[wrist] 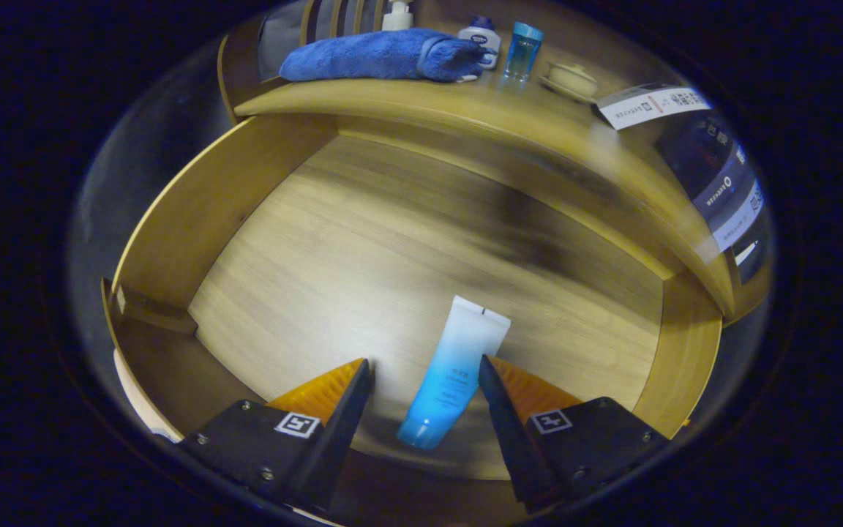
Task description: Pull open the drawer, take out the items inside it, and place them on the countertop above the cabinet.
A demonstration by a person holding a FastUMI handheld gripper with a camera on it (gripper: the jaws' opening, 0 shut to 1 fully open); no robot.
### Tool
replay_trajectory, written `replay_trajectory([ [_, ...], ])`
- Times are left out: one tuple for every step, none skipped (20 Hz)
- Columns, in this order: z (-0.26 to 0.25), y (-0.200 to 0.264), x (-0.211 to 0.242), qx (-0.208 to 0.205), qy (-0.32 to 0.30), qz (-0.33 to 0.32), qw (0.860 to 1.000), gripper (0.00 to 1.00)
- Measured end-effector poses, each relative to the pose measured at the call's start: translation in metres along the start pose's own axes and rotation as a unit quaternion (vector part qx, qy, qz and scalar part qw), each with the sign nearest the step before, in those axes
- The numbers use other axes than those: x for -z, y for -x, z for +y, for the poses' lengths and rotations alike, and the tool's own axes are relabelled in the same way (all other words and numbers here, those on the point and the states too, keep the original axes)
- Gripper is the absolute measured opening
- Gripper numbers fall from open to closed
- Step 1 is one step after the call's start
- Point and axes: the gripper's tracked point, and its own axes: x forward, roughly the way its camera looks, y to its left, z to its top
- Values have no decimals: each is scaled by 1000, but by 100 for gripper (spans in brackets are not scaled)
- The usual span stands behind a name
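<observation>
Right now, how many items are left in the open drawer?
1: a blue-and-white tube lying on the drawer floor between the fingers of the open gripper, neither finger pressing on it. The near drawer corners are hidden.

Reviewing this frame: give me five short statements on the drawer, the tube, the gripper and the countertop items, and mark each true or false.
1. The drawer is pulled open. True.
2. The gripper is shut on the tube. False: its fingers are spread open, and the tube lies between them on the drawer floor, close to one finger.
3. The tube is the one item seen on the drawer floor. True.
4. The blue towel lies inside the drawer. False: it lies on the countertop above the drawer.
5. A blue-capped bottle stands on the countertop beside the small white jar. True.
</observation>
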Motion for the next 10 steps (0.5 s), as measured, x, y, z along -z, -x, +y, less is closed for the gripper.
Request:
replay_trajectory([
  [0,-1,2,0,-2,5,1000,89],
  [0,-2,4,1,-2,12,1000,90],
  [-10,-8,2,23,3,5,1000,92],
  [-18,-10,5,40,15,13,999,84],
  [-18,-12,1,40,11,1,999,77],
  [-18,-12,-1,40,15,-3,999,69],
  [-18,-14,-1,37,17,-8,999,61],
  [-19,-11,-4,40,16,-19,999,53],
  [-15,-9,-5,34,16,-26,999,45],
  [-14,-7,-9,24,16,-37,999,45],
])
